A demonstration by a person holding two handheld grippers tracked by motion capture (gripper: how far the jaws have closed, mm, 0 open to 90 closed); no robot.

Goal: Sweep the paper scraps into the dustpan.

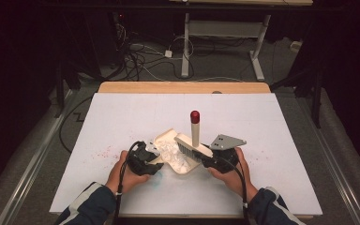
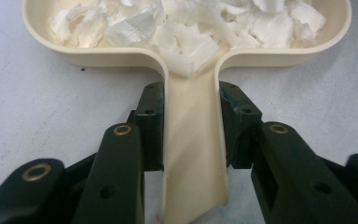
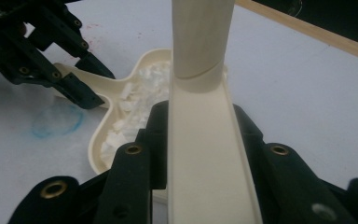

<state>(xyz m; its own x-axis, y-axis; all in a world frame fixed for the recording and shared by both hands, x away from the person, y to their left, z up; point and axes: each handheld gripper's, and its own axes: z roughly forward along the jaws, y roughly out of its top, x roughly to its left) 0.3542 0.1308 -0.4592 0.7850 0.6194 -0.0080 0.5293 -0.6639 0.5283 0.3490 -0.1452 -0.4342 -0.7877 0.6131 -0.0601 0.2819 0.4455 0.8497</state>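
Dustpan [image 1: 176, 152], light rigid plastic heaped with loose white scraps [image 2: 191, 23], rests on the bench [image 1: 122, 117]; left hand-held gripper [image 2: 191, 121] clamps its handle, right hand-held gripper [image 3: 198, 140] clamps the brush [image 1: 193, 143] handle.

Both grippers, the left gripper [image 1: 151, 152] and the right gripper [image 1: 214, 158], are black, with brass-ringed screw holes along their jaw links. A grey three-cornered plate [image 1: 227, 141] with small holes tops the right one. Black cables [image 1: 242, 185] trail back over dark blue sleeves [image 1: 90, 206] with pale stripes at the frame's bottom.
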